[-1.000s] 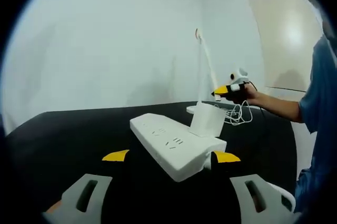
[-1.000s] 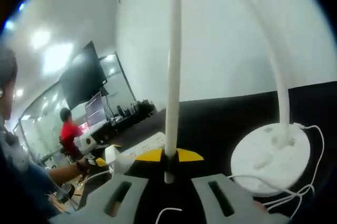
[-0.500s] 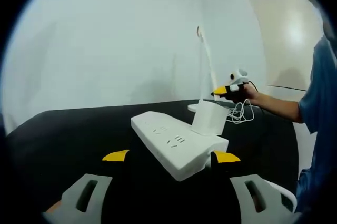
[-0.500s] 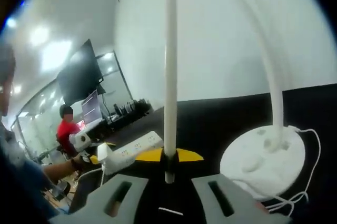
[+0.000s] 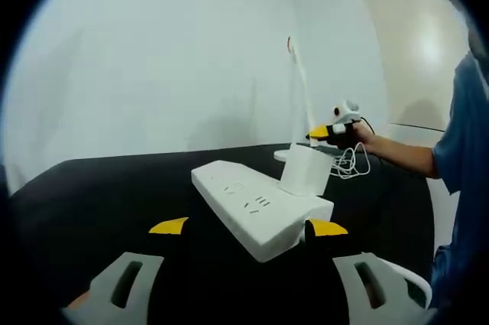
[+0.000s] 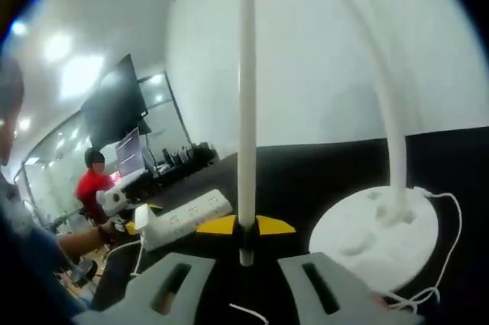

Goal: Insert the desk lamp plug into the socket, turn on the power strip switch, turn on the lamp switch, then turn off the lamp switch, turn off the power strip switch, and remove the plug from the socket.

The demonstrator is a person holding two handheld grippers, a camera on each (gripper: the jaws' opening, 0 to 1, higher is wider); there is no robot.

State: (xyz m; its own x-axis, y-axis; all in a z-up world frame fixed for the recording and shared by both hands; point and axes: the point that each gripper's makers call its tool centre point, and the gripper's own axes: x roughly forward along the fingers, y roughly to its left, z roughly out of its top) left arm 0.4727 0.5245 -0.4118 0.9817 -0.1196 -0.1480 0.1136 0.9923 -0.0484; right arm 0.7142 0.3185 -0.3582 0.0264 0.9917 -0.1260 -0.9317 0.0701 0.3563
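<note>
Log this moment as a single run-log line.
plug adapter: seated in power strip | left gripper: open, straddling strip end | right gripper: near lamp base, state unclear | lamp: unlit

A black surface runs from near to far, meeting a plain white wall behind it. At the far right of the left gripper view stands a pale beige panel. In the right gripper view, a large dark screen hangs at the far left under bright ceiling lights, and a person in a red top sits below it.
</note>
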